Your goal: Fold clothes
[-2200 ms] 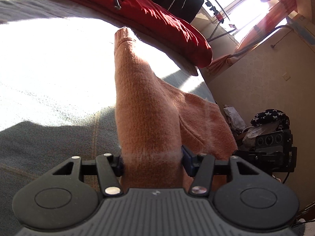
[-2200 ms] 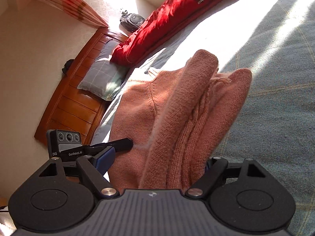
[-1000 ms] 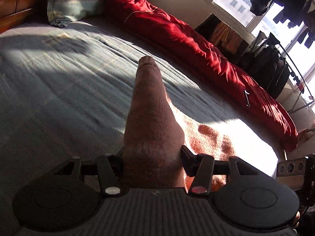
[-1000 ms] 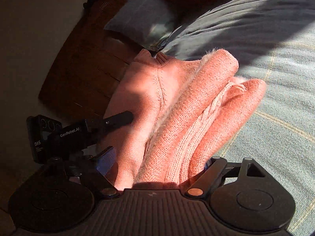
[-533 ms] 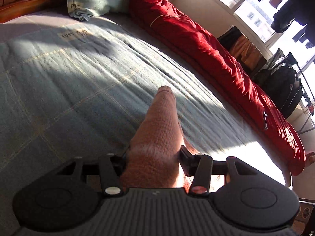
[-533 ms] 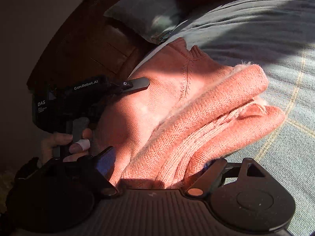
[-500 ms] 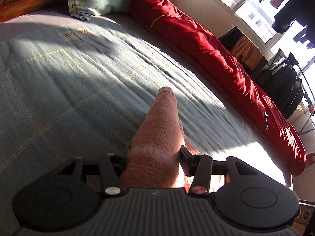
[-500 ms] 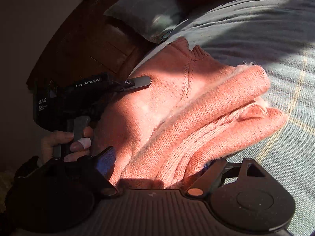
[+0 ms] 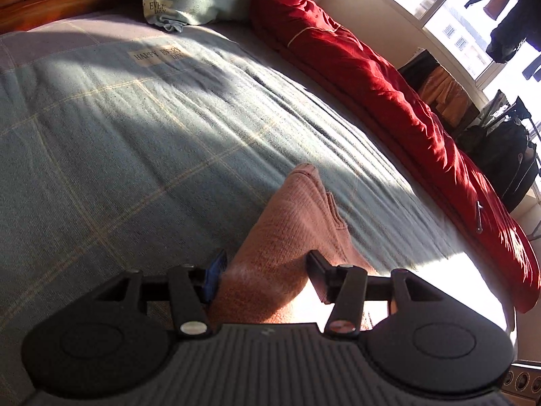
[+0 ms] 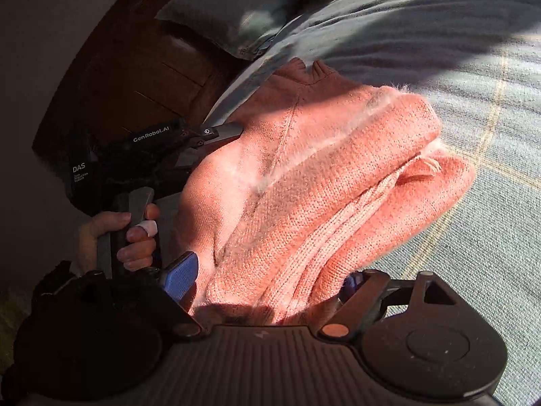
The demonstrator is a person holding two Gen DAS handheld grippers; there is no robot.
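I've got both claws clamped on the soft, floppy pink sweater [image 10: 304, 182], left gripper [image 9: 263, 270] and right gripper [image 10: 270, 291] pinching bunched knit over the bedspread [image 9: 118, 142] at 12 o'clock; thick folds grip well.

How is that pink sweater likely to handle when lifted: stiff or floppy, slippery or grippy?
Probably floppy: the sweater bunches in thick folds between the right hand-held gripper fingers. Likely grippy, given its fuzzy knit. The left hand-held gripper pinches a thick wad, so it seems bulky yet compressible.
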